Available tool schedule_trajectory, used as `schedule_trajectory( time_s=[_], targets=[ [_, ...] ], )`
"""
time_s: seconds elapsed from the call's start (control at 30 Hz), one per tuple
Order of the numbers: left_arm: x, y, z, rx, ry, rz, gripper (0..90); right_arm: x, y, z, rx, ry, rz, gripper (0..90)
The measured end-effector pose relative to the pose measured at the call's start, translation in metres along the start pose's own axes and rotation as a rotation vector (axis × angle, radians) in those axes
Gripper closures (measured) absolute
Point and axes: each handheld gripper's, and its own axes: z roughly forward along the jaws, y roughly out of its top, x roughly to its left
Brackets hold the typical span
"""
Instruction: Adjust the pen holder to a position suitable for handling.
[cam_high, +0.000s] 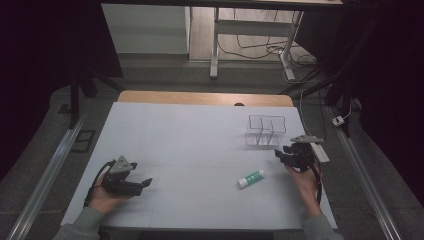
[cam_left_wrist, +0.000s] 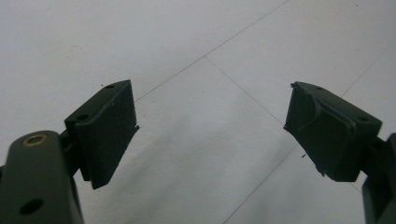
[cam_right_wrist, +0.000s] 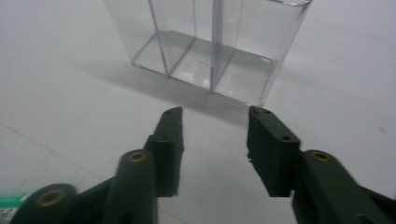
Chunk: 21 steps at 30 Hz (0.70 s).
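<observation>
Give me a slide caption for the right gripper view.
Open right tongs point at a clear divided box on the white table.

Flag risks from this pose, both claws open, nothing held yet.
1. The right claw points at the clear organizer, which looks light: a nudge could slide or tip it.
2. The glue stick lies on its side on the white sheet and may roll if clipped.
3. The left claw sits far from both.

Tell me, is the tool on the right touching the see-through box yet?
Apart. In the right gripper view, the right tool stands open with bare white table between its tips and the clear box. The high view shows that gap too.
</observation>
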Motion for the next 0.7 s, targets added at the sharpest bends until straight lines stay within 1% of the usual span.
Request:
schedule_trajectory(
  time_s=[0.03,0.07,0.17,0.23,0.27,0.3,0.4,0.43,0.47,0.5,0.53,0.57,0.7],
  targets=[
    [0.000,0.000,0.000,0.000,0.000,0.000,16.4,0.000,0.000,0.000,0.000,0.000,0.000,62.4],
    [0.000,0.000,0.000,0.000,-0.001,0.000,16.4,-0.002,0.001,0.001,-0.004,0.000,0.002,68.7],
    [0.000,0.000,0.000,0.001,-0.001,0.003,16.4,-0.005,0.000,0.003,0.002,-0.010,0.010,77.6],
    [0.000,0.000,0.000,0.002,-0.001,0.005,16.4,-0.008,0.001,0.005,0.015,-0.010,0.014,82.8],
    [0.000,0.000,0.000,0.002,-0.001,0.005,16.4,-0.008,0.001,0.005,0.015,-0.010,0.014,82.8],
    [0.000,0.000,0.000,0.003,0.000,0.006,16.4,-0.011,0.002,0.007,0.025,-0.007,0.021,88.2],
    [0.000,0.000,0.000,0.004,-0.004,0.005,16.4,-0.016,0.005,0.009,0.030,-0.023,0.025,89.6],
    [-0.002,0.000,0.000,0.008,0.014,0.023,16.6,-0.018,0.006,0.010,0.031,-0.032,0.028,89.6],
    [-0.004,0.000,0.000,0.012,0.020,0.032,16.7,-0.020,0.007,0.011,0.028,-0.040,0.035,89.7],
    [-0.004,0.000,0.000,0.012,0.020,0.032,16.6,-0.020,0.007,0.011,0.028,-0.040,0.035,89.7],
    [-0.005,0.001,0.000,0.014,0.015,0.040,16.7,-0.025,0.008,0.013,0.025,-0.043,0.060,89.7],
    [-0.005,0.001,0.001,0.014,0.014,0.041,16.7,-0.027,0.010,0.013,0.032,-0.050,0.067,89.7],
    [-0.003,0.002,0.002,0.011,0.006,0.019,16.7,-0.034,0.017,0.016,0.012,-0.078,0.068,89.7]
  ],
)
